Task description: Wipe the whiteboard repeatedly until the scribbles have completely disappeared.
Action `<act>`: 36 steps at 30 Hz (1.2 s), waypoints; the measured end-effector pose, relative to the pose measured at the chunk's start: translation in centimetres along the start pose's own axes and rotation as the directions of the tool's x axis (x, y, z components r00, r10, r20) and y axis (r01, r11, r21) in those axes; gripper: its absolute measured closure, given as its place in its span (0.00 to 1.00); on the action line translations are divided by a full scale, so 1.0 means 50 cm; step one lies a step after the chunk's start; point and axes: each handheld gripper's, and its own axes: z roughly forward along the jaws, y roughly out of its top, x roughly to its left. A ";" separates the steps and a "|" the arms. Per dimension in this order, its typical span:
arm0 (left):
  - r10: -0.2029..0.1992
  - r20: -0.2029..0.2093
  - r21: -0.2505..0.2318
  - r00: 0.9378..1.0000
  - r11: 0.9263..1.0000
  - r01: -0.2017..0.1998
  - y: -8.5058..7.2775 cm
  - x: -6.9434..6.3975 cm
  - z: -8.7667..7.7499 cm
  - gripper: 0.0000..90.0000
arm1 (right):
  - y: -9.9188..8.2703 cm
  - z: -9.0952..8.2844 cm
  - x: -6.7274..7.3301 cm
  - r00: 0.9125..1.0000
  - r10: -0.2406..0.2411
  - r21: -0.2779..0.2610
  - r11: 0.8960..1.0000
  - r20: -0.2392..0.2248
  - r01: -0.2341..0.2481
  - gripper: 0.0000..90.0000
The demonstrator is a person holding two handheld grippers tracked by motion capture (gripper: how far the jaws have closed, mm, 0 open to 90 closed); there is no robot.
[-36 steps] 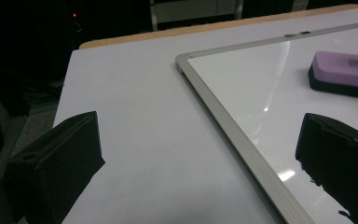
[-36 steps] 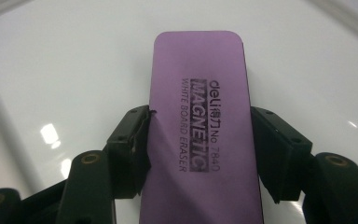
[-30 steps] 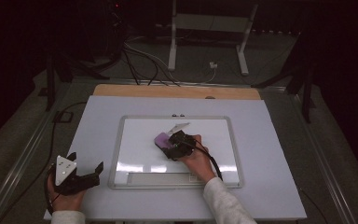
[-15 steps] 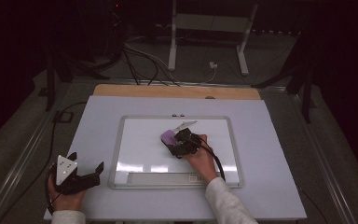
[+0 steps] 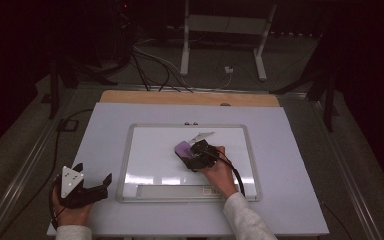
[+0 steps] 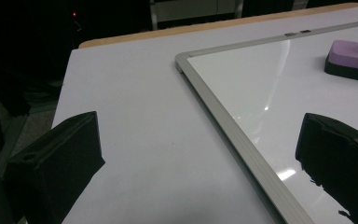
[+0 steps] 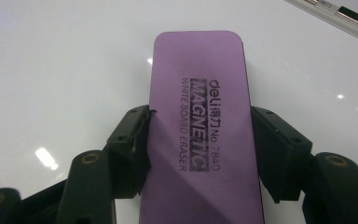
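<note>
Overhead and close views, shared whiteboard [image 5: 145,150]

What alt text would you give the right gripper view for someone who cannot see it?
A purple whiteboard eraser, printed "MAGNETIC WHITE BOARD ERASER", is clamped at its long sides between the two black jaws of the right hand-held gripper. It lies flat on a glossy whiteboard, whose metal frame crosses the top right corner.

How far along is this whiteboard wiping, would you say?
The whiteboard already looks clean; I see no marks on it. In hand: the right gripper is shut on the purple eraser, flat on the board. The left gripper waits open beside it. Probably left: setting the eraser down.
</note>
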 end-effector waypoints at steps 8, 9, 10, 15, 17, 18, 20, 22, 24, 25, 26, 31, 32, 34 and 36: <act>0.006 0.001 0.001 1.000 1.000 -0.006 0.001 -0.003 -0.001 0.01 | -0.015 -0.009 0.053 0.991 -0.096 -0.009 0.995 -0.095 0.096 0.46; 0.005 0.000 0.000 1.000 1.000 -0.005 0.001 -0.002 -0.002 0.01 | -0.014 -0.009 0.045 0.994 -0.083 -0.006 0.997 -0.066 0.083 0.46; 0.001 -0.001 -0.002 1.000 1.000 -0.001 0.001 -0.001 -0.003 0.01 | -0.014 -0.011 0.034 0.997 -0.065 -0.004 0.998 -0.033 0.065 0.46; 0.001 -0.001 0.002 1.000 1.000 -0.001 -0.001 0.001 -0.001 0.01 | -0.030 -0.025 -0.062 0.989 0.107 -0.019 0.994 0.107 -0.105 0.46; 0.000 0.000 0.001 1.000 1.000 0.000 0.000 -0.001 0.000 0.01 | -0.039 -0.034 -0.094 0.974 0.167 -0.029 0.986 0.155 -0.164 0.46; 0.000 -0.001 0.000 1.000 1.000 0.000 0.000 -0.001 0.000 0.01 | -0.043 -0.037 -0.106 0.967 0.190 -0.033 0.982 0.171 -0.187 0.46; 0.003 0.001 0.003 1.000 1.000 -0.003 0.001 -0.003 0.000 0.01 | -0.046 -0.041 -0.116 0.961 0.212 -0.038 0.977 0.179 -0.209 0.46; 0.005 0.000 0.003 1.000 1.000 -0.005 0.001 -0.004 0.001 0.01 | -0.044 -0.039 -0.107 0.962 0.202 -0.034 0.979 0.182 -0.200 0.46; 0.007 0.001 0.004 1.000 1.000 -0.007 0.002 -0.005 0.001 0.01 | -0.041 -0.035 -0.086 0.974 0.176 -0.031 0.984 0.140 -0.174 0.46; 0.008 0.002 0.004 1.000 1.000 -0.008 0.002 -0.005 0.002 0.01 | -0.038 -0.031 -0.072 0.980 0.159 -0.030 0.987 0.117 -0.156 0.46; 0.008 0.002 0.005 1.000 1.000 -0.008 0.002 -0.005 0.001 0.01 | -0.035 -0.028 -0.055 0.985 0.140 -0.030 0.990 0.101 -0.138 0.46; 0.003 0.000 0.001 1.000 1.000 -0.003 0.001 -0.003 0.000 0.01 | -0.029 -0.019 0.037 1.000 0.023 -0.018 1.000 -0.019 -0.023 0.46; 0.002 0.001 0.002 1.000 1.000 -0.002 0.001 -0.003 0.000 0.01 | -0.030 -0.019 0.050 0.999 0.012 -0.020 1.000 -0.036 -0.012 0.46; 0.004 0.002 0.004 1.000 1.000 -0.004 0.001 -0.004 0.001 0.01 | -0.032 -0.020 0.066 0.999 -0.011 -0.020 1.000 -0.043 0.010 0.46; 0.008 0.002 0.000 1.000 1.000 -0.008 0.002 -0.005 -0.001 0.01 | -0.033 -0.021 0.063 0.999 -0.007 -0.022 1.000 -0.053 0.005 0.46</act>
